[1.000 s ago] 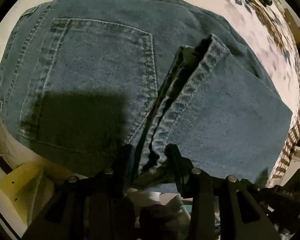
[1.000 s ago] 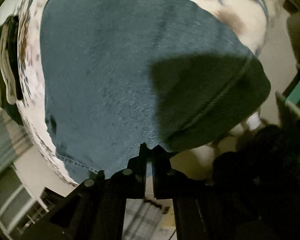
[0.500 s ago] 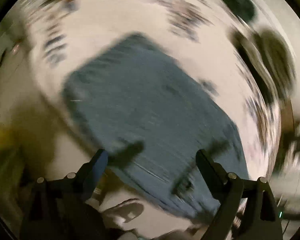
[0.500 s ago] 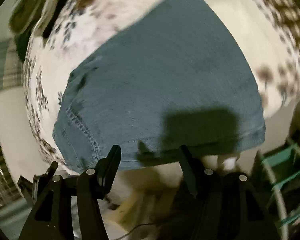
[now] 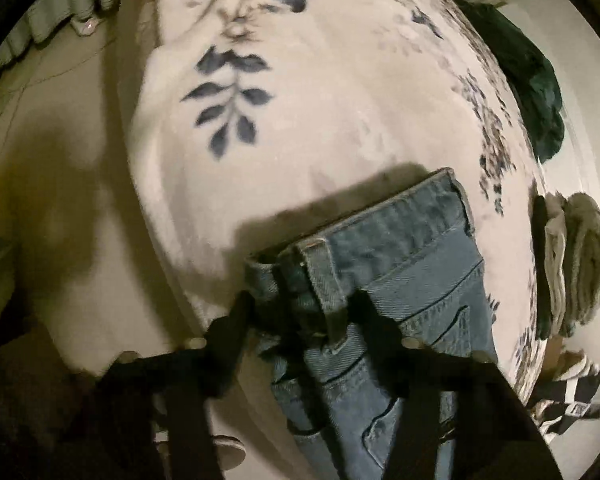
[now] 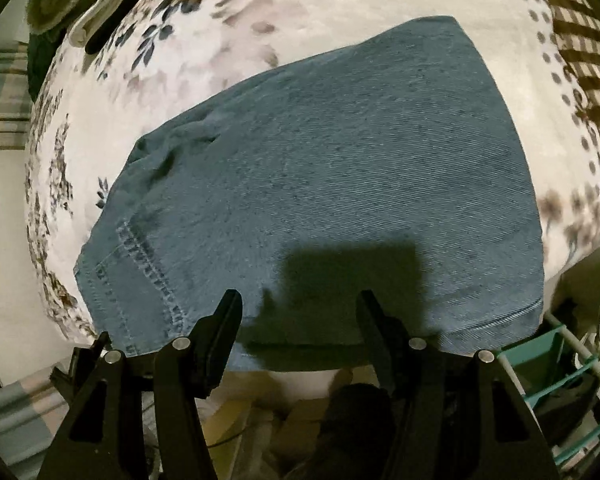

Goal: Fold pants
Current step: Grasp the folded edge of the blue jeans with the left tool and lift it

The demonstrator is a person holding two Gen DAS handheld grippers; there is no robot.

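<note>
Blue jeans [image 6: 340, 160] lie folded flat on a white floral bedsheet [image 6: 300, 8]. My right gripper [image 6: 300, 308] hangs open just above their near edge, over its own shadow, with nothing between the fingers. In the left wrist view the waistband end of the jeans [image 5: 412, 248] reaches the bed's edge. My left gripper [image 5: 302, 312] points down at it and its jaws are closing. The stacked waistband corner fills the gap between them, and both fingers touch the denim.
A dark green garment [image 5: 536, 92] and a stack of folded grey and white clothes [image 5: 576, 264] sit at the bed's far side. Checked fabric [image 6: 580, 40] lies to the right. A green wire rack [image 6: 560, 360] stands beside the bed, with floor [image 5: 60, 160] to the left.
My left gripper let go of the leg hem, opened wide, swung across to the waistband end and narrowed around it. My right gripper opened, released the fold and lifted slightly.
</note>
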